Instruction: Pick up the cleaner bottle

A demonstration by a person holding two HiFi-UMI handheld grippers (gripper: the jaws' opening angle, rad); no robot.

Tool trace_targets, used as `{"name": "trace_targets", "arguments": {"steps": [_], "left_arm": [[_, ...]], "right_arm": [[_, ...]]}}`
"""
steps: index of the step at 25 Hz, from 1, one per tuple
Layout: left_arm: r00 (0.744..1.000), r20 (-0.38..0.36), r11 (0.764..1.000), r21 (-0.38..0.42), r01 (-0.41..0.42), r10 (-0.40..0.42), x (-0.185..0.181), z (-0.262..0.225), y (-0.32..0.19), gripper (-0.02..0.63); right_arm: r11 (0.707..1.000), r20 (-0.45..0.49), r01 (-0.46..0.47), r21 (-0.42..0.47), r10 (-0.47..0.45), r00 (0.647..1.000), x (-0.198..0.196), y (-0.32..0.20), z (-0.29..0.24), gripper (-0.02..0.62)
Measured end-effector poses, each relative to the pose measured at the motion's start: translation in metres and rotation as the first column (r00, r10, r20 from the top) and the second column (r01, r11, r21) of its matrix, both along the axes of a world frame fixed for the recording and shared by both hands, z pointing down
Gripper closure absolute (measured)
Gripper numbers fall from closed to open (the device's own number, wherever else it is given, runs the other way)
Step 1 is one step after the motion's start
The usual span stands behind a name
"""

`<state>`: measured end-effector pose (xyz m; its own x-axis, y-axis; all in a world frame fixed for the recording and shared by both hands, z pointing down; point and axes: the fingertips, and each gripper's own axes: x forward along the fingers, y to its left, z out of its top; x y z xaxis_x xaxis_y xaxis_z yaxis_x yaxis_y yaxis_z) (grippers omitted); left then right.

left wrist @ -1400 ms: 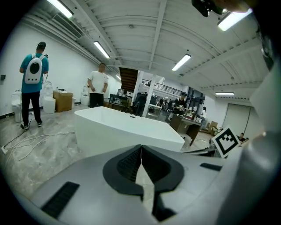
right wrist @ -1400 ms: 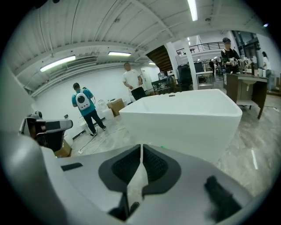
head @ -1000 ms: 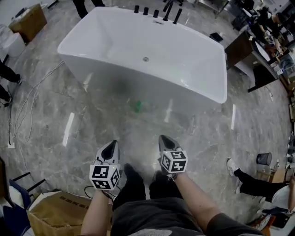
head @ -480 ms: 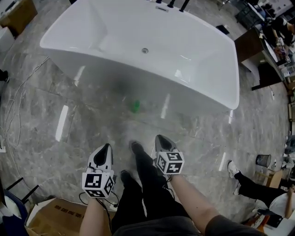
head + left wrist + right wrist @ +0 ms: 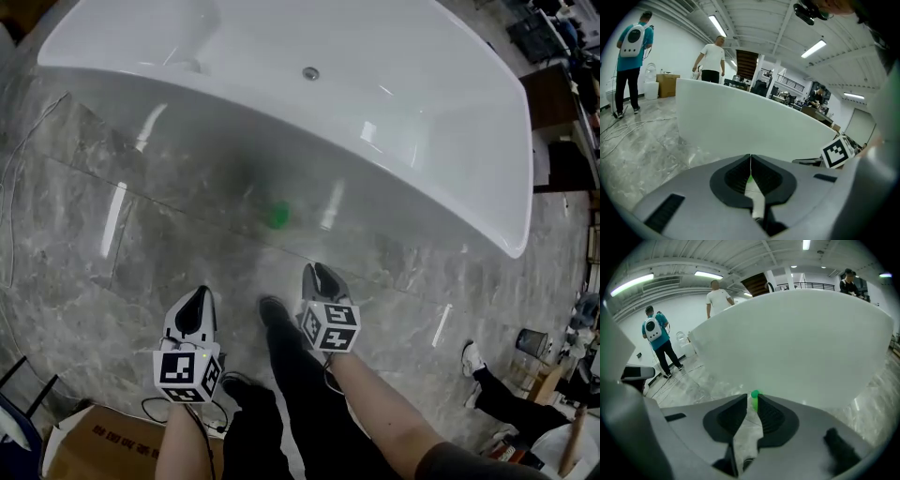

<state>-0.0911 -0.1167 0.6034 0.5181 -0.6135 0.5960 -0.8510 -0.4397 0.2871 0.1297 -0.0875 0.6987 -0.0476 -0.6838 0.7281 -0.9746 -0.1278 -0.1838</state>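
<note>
Down at the left edge of the head view, a brown cardboard box (image 5: 80,455) stands on the grey marble floor (image 5: 75,216), and a black cable (image 5: 155,410) lies beside it. Next to it comes the left gripper (image 5: 198,294), pointing forward and down at the floor. In the left gripper view its jaws are pressed together, so that only a hairline slit remains, and nothing is held between them.

Between the two grippers the person's own legs in dark trousers (image 5: 305,384) are seen, with one dark shoe (image 5: 272,309) set forward. Ahead of this shoe, on the floor and just beside the outer wall of the white bathtub (image 5: 412,141), is the cleaner bottle (image 5: 277,215). Mostly its green part shows; the rest is too blurred to tell. It is apart from both grippers, and neither touches it.

The right gripper (image 5: 316,275) is at the right of the shoe and is also tilted down. In the right gripper view its jaws have just been opening a little and now stand with a narrow gap, with nothing in it. The green top of the cleaner bottle (image 5: 754,394) appears beyond this gap, in front of the tub wall. At the far right, another person's leg with a white shoe (image 5: 472,358) rests on the floor.
</note>
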Motion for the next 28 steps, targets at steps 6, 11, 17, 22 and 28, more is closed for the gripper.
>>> {"name": "trace_targets", "arguments": {"steps": [6,11,17,22,28], "left_arm": [[1.000,0.003,0.999,-0.040,-0.023,0.023,0.008,0.077,-0.023,0.591],[0.998,-0.007,0.998,-0.038,-0.055,0.055,0.009,0.125,-0.036,0.591],[0.997,-0.029,0.997,-0.009,-0.079,0.078,0.015,0.183,-0.051,0.591],[0.995,-0.059,0.997,0.031,-0.074,0.076,0.020,0.231,-0.070,0.591],[0.993,-0.089,0.996,0.051,-0.070,0.075,0.027,0.277,-0.088,0.591]], "right_arm": [[0.999,0.006,0.048,-0.016,-0.048,0.999,-0.012,-0.032,0.078,0.431],[0.999,0.014,-0.029,0.033,0.028,1.000,-0.012,-0.046,0.118,0.299],[1.000,-0.007,-0.003,0.023,0.003,1.000,-0.022,-0.055,0.183,0.282],[0.997,-0.041,-0.017,0.075,0.020,0.999,-0.019,-0.073,0.231,0.284],[0.990,-0.080,0.000,0.142,0.012,0.997,-0.026,-0.093,0.273,0.284]]}}
